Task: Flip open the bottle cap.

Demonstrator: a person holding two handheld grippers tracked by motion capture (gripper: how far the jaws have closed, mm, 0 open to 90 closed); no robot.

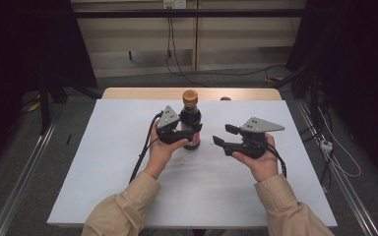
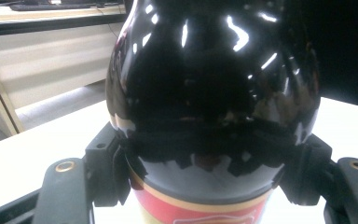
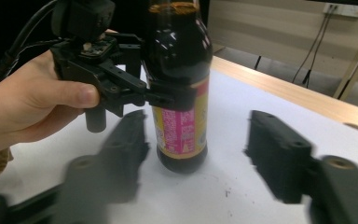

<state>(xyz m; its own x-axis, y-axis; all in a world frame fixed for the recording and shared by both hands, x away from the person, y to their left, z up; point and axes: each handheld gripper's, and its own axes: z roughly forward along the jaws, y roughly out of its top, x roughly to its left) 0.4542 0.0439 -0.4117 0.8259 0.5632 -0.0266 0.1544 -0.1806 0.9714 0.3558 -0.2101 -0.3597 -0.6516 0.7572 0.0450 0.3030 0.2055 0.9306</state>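
Standing upright near the middle of the white table top (image 1: 128,162): dark sauce bottle (image 1: 191,123) with a brown cap and a red-and-yellow label, base flat on the sheet. Left gripper (image 1: 187,129) clamped round the bottle's belly just above the label, pads pressed into the glossy glass on both sides, seen close up in the left gripper view on the bottle (image 2: 214,84). Right gripper (image 1: 225,135) off to the bottle's right, apart from it, jaws spread wide and holding nothing; bottle (image 3: 179,93) framed between those blurred jaws in the right gripper view, left hand (image 3: 28,107) wrapped round its gripper beside it. Bare wooden edge (image 1: 142,93) of the table beyond the white sheet. Grey floor (image 1: 29,147) around, cables (image 1: 177,59) trailing down a pale wall panel behind, dark curtains (image 1: 24,44) at either side.
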